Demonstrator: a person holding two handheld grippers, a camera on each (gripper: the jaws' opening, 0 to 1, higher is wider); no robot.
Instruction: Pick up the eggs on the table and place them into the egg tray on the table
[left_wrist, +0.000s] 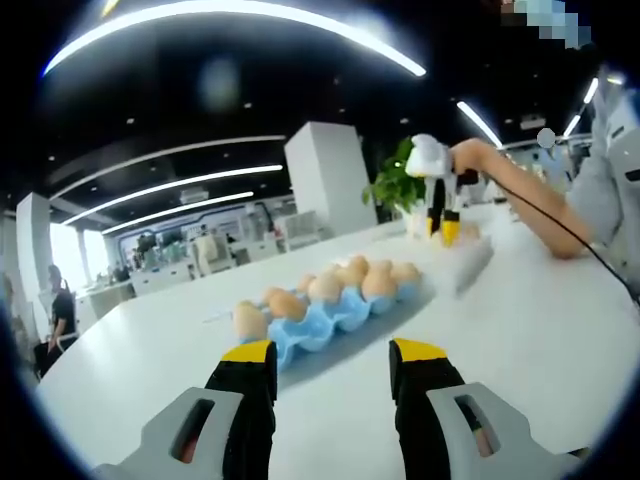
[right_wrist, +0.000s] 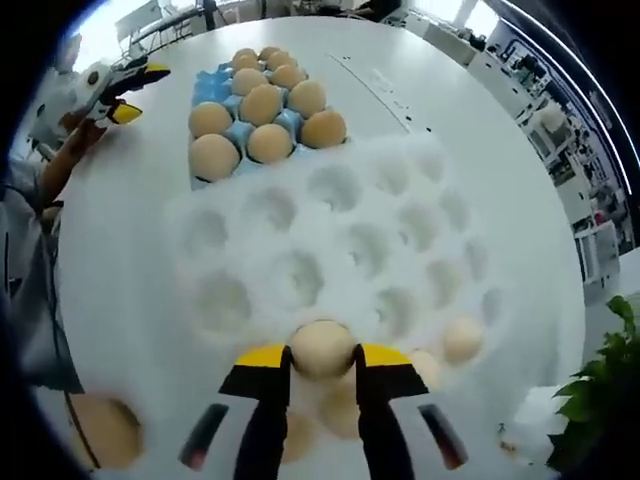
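The right tongs (right_wrist: 322, 362) are clamped on a tan egg (right_wrist: 322, 347) just over the near edge of the white moulded egg tray (right_wrist: 340, 250) — beyond it sits a blue tray of eggs (right_wrist: 262, 110). The left tongs (left_wrist: 331, 358) stand apart above the white tabletop (left_wrist: 530, 340).

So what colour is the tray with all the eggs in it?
Blue tray, seen best in the right gripper view.
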